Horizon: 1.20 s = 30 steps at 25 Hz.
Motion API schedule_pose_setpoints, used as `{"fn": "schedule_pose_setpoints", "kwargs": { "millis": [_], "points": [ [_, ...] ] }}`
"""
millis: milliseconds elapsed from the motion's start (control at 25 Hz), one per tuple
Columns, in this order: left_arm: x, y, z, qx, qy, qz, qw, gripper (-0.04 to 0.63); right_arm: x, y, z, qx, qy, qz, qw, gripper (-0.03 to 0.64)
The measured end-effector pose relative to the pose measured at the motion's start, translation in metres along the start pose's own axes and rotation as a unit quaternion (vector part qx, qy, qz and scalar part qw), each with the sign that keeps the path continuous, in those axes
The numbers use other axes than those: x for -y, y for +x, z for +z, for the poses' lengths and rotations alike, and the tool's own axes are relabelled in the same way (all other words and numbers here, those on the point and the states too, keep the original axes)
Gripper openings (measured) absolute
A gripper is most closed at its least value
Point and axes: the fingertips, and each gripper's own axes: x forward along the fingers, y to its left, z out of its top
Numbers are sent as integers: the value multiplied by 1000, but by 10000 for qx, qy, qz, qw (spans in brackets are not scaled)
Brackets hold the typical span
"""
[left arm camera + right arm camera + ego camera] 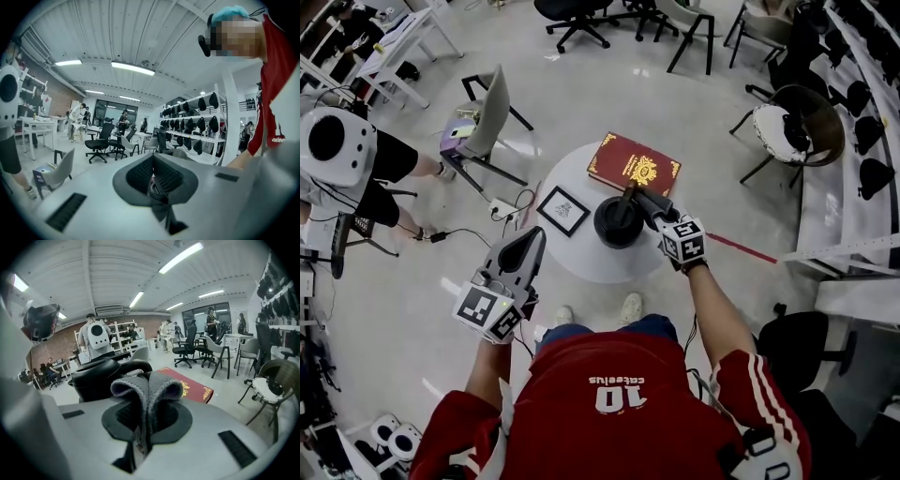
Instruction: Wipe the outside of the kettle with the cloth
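Observation:
A black kettle (617, 223) stands on the small round white table (581, 258); in the right gripper view the kettle (93, 377) sits just beyond the jaws to the left. My right gripper (641, 199) is at the kettle's upper right side, shut on a folded grey cloth (146, 386) that bulges out between the jaws. Whether the cloth touches the kettle I cannot tell. My left gripper (528, 251) is held off the table's left edge, away from the kettle. Its jaws (154, 177) are shut with nothing between them and point out into the room.
A red book (634, 165) with gold ornament and a small black-framed picture (562, 210) lie on the table beside the kettle. A grey chair (490, 117) and floor cables (508, 208) are to the left, a round wicker chair (795, 127) to the right, and a person (342, 155) at far left.

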Motion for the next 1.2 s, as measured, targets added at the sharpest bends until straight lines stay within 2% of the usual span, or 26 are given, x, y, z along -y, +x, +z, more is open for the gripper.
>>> {"fn": "schedule_pose_setpoints", "kwargs": {
  "millis": [400,600,880,1200],
  "points": [
    [-13,-2,16,-74,137,-153,9998,8,-9,3,-4,-205,-14,188,9996,44],
    [-24,-5,15,-82,130,-224,9996,8,-23,-8,-8,-163,77,84,9998,44],
    [-21,-9,15,-20,97,-559,9984,8,-37,-21,-19,-76,403,-227,9989,44],
    [-24,-28,12,37,40,-750,9972,8,-60,-35,-28,-48,468,-442,9979,44]
  ]
}}
